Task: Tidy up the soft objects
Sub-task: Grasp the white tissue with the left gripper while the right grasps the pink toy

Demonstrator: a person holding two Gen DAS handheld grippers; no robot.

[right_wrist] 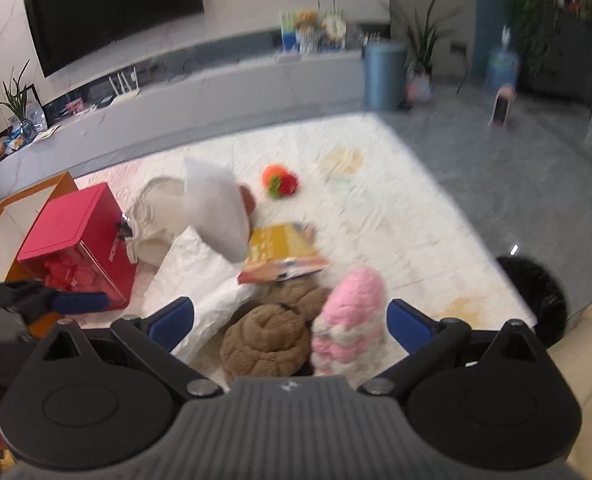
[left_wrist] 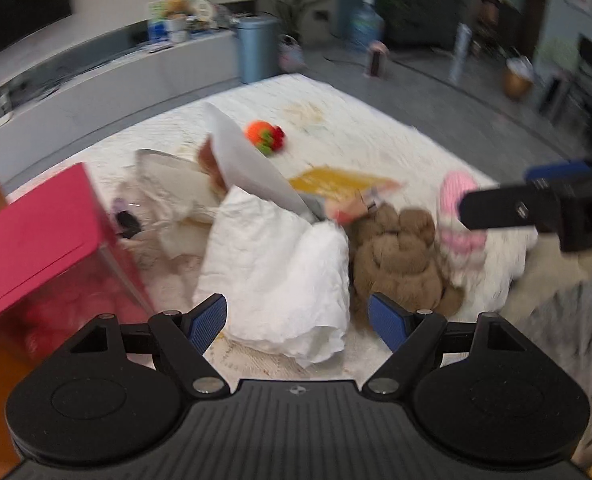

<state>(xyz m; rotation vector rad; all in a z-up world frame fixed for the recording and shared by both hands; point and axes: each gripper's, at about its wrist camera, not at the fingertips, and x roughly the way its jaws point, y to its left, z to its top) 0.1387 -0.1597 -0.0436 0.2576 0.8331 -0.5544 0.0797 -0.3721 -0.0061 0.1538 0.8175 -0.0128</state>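
On a white rug [right_wrist: 396, 216] lies a pile: a brown plush [right_wrist: 271, 340], a pink-and-white knit piece [right_wrist: 352, 312] and a crumpled white bag [right_wrist: 199, 276]. My right gripper [right_wrist: 291, 324] hovers open just above the brown plush and knit piece, touching neither. My left gripper [left_wrist: 298, 322] is open over the white bag [left_wrist: 279, 280], with the brown plush [left_wrist: 400, 252] to its right. The right gripper [left_wrist: 496, 190] enters from the right beside the pink knit piece [left_wrist: 460, 216]. An orange, red and green plush toy [left_wrist: 265, 136] lies farther back.
A red box [right_wrist: 75, 240] stands at the left on an orange-edged table [right_wrist: 35, 196]. A yellow booklet [right_wrist: 279, 248], a white sheet [right_wrist: 215, 208] and a cream bag [right_wrist: 155, 208] lie in the pile. A black bin [right_wrist: 536, 300] sits at the right, a long TV bench [right_wrist: 215, 92] behind.
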